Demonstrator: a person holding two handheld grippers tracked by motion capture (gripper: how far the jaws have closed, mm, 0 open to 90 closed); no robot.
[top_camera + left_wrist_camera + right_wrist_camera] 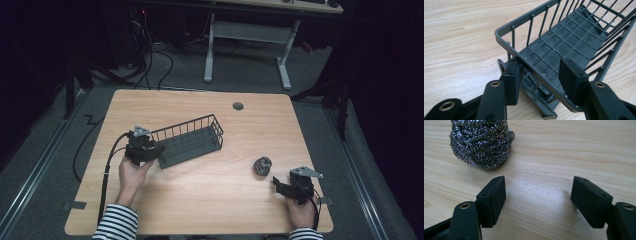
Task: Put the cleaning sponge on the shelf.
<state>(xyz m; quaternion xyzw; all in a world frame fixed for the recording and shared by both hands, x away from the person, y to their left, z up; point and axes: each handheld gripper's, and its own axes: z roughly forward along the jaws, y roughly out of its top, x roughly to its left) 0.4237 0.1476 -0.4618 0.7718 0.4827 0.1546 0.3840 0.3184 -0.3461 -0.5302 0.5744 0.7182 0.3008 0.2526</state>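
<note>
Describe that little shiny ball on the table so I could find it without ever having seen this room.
Start at the light wooden table and look toward its right front part, well to the right of the dark grey wire basket. There, just ahead of the right hand-held gripper, sits a round steel-wool scouring ball. Unlike its plain, dark neighbours, it is a glinting tangle of coiled silver wire.

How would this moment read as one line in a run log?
left gripper: open, jaws astride wire basket end rim | right gripper: open, near steel scourer, not touching | table
</note>
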